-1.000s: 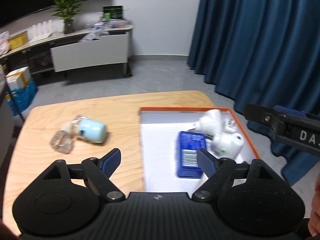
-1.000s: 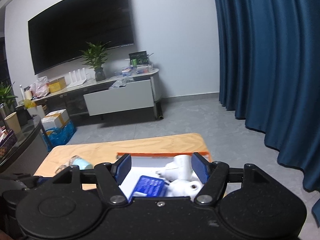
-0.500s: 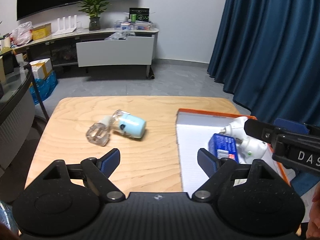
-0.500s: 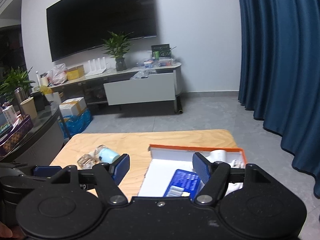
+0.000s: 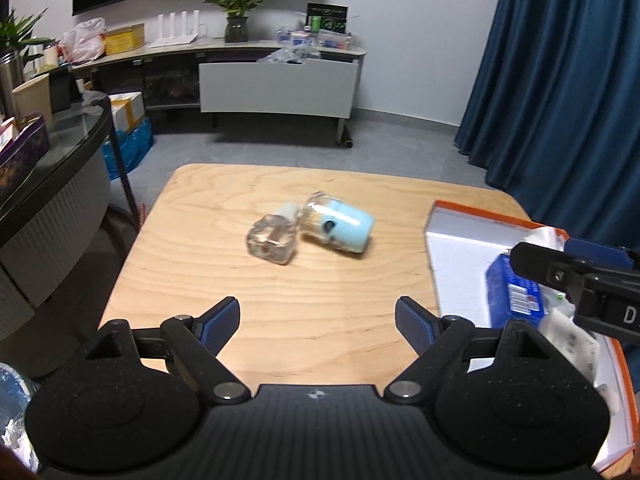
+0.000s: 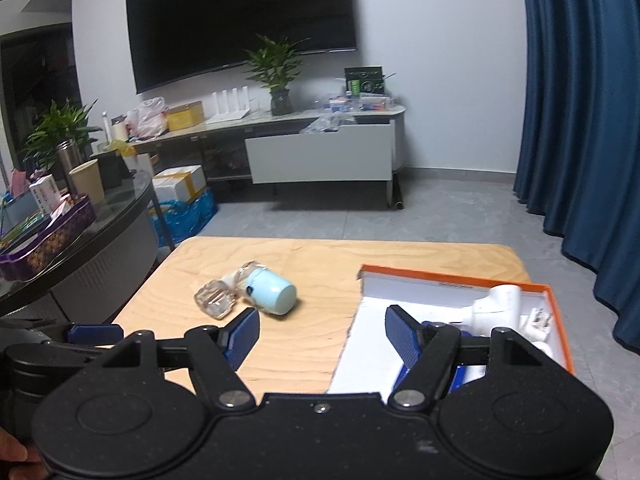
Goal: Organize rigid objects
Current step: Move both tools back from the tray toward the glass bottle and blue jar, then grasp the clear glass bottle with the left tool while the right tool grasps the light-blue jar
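Observation:
A light blue capped jar [image 5: 340, 229] [image 6: 269, 292] lies on its side in the middle of the wooden table [image 5: 280, 300], touching a clear glass bottle [image 5: 273, 238] [image 6: 216, 300] to its left. An orange-rimmed white box [image 5: 456, 232] [image 6: 448, 284] at the right holds a blue packet [image 5: 516, 292] and white plastic parts [image 6: 498, 308]. My left gripper [image 5: 318, 322] is open and empty over bare wood, short of the two objects. My right gripper [image 6: 322, 332] is open and empty above the box's left edge; it also shows at the right of the left wrist view.
A dark glass-topped counter [image 6: 80, 216] with boxes and cups stands left of the table. Behind it are a low cabinet [image 5: 280, 88], potted plants, a wall screen [image 6: 240, 20] and grey floor. A blue curtain [image 5: 568, 80] hangs at the right.
Both grippers have swung left across the table: the box has slid toward the right edge of both views, and the jar and bottle now sit ahead of the left gripper. Both jaws stay open.

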`<state>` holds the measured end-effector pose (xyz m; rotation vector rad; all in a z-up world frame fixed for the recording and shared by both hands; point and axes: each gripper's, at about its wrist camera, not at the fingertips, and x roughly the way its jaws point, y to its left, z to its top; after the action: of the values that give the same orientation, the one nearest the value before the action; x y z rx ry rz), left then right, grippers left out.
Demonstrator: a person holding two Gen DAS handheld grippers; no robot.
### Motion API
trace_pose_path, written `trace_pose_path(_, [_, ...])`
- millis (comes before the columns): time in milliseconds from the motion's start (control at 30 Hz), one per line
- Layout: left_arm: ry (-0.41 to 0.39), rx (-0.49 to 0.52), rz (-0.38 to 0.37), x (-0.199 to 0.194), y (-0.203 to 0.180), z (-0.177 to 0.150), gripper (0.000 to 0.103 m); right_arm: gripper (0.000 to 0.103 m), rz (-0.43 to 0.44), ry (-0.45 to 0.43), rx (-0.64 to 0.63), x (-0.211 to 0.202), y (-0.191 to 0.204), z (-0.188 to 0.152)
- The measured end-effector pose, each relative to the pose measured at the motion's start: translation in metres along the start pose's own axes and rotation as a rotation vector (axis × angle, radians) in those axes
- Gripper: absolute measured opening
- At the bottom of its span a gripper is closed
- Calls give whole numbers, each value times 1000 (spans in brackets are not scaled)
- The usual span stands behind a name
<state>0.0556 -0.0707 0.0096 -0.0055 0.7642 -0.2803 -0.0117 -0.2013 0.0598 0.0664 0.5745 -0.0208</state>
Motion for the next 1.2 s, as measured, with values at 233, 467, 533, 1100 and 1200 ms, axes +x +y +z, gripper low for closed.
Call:
trace_pose_path(233, [3,-6,16,6,14,3,87,83,27,22,-21,14,13,-1])
trace_pose_path(467, [16,28,24,19,23,7,87,83,40,43,-37,27,21,-2])
trace_pose_path(533, [23,41,25,24,25,8,87,83,41,47,-40,30,21,-2])
trace_pose_path(1100, [41,128,-12,81,43,25,88,83,50,93,-48,67,21,-1])
trace_pose_path(1200, [42,150,-18,96,45,29,89,83,49,99,-49,73,20,-2])
